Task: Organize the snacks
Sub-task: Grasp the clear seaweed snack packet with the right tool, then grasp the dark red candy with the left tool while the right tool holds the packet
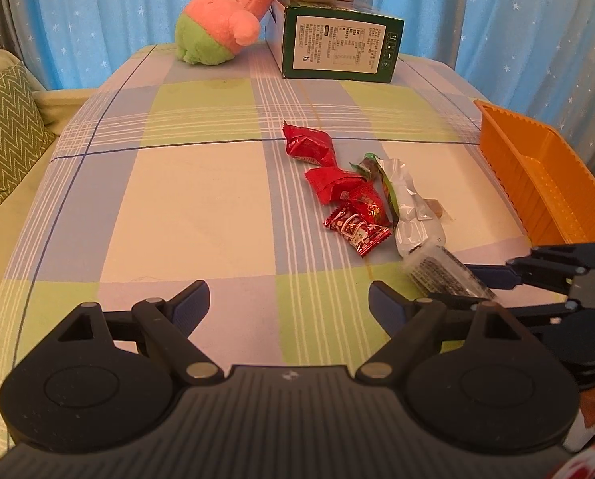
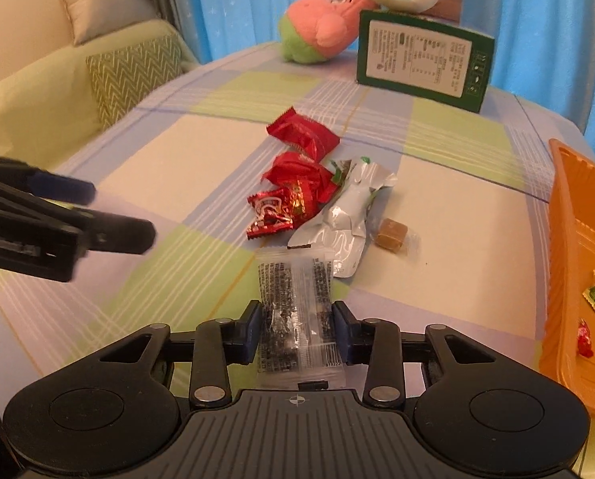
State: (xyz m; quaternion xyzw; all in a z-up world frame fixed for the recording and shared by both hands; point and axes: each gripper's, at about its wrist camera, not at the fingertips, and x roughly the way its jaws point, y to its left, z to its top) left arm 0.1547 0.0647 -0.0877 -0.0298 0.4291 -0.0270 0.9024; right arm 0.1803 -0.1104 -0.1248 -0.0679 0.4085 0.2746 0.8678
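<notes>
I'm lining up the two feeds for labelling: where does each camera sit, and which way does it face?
Left wrist: rides the left gripper, facing across the table toward the green box; its own open fingers show, and the right gripper enters from the right.
Right wrist: rides the right gripper, facing the same way; its fingers clamp a clear snack packet, and the left gripper shows at left.
Shared: red snack packets, silver wrapper, orange basket, pink plush.

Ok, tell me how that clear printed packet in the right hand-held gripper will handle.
The clear packet is thin film, so probably light and floppy. Its glossy wrap may slip between the right hand-held gripper's pads; its unsupported far end could droop.
</notes>
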